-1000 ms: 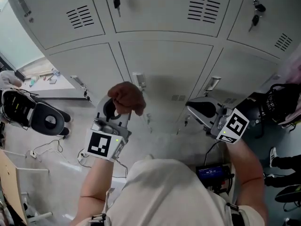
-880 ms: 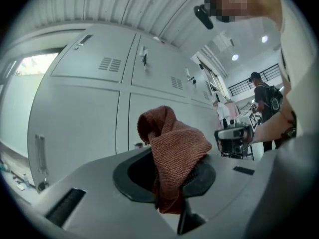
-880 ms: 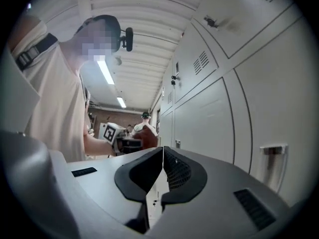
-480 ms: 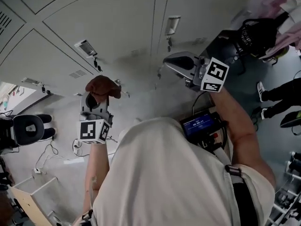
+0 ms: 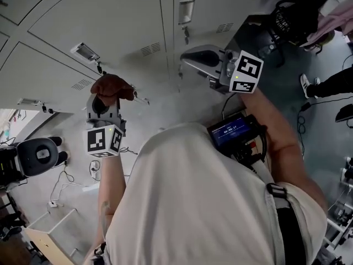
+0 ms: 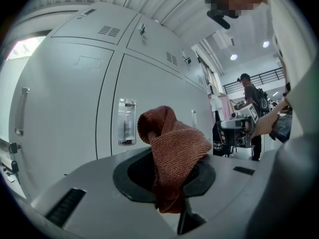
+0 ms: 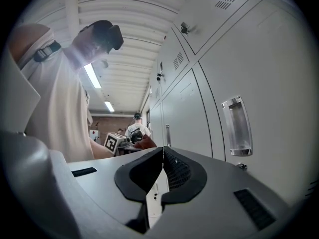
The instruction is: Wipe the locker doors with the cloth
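Left gripper (image 5: 108, 95) clamps the cloth (image 5: 112, 86) near the lockers (image 5: 127, 32); right gripper (image 5: 190, 57), jaws together, empty.

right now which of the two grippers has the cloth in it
The left gripper: its jaws clamp the reddish-brown cloth, while the right gripper is shut with nothing in it.

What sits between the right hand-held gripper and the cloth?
Nothing: in the head view only grey locker doors show between the right hand-held gripper and the rust-red knitted cloth held by the left hand-held gripper.
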A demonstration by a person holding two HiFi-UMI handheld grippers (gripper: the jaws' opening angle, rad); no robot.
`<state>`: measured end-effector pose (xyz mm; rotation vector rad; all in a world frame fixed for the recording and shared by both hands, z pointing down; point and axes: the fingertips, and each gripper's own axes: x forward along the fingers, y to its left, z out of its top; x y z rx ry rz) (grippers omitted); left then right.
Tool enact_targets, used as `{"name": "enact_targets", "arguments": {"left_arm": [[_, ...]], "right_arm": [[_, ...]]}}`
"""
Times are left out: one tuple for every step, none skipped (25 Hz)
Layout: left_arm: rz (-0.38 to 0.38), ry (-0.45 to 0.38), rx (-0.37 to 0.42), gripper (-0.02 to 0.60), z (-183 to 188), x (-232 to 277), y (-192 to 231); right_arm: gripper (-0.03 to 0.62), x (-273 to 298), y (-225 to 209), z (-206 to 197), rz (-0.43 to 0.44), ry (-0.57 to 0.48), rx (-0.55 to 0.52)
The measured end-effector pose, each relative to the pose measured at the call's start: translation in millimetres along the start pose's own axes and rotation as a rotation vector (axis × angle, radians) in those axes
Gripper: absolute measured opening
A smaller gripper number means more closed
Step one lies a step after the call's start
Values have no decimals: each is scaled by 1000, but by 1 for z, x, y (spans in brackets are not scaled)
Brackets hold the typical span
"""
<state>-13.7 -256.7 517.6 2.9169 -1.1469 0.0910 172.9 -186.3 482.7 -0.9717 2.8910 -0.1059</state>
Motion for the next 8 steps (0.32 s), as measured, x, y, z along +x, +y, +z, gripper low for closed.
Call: {"name": "enact_targets", "arguments": {"left_arm": [[-4,0,6,72,1,1,-1],[-6,-1,11,72,2,2,-2],[-7,-1,14,72,3,3,-3],[-7,-1,18,72,3,3,-4],[-6,-1,20,72,4,2,-5],[-3,0,23,72,4,2,-6],[-1,1,26,72,5,1,-6],[2,2,29,72,5,0,-7]], "right_arm": [[17,0,0,3,1,-5,-7],[17,0,-1,4,3,-8,-11],[17,0,-1,6,6,-12,-17],[17,2,0,10,9,-17,-25],[17,3,1,12,14,-23,-31],[17,3,2,13,19,-27,-35],[17,3,3,13,24,-30,-38],[17,3,4,13,30,-33,-40]]}}
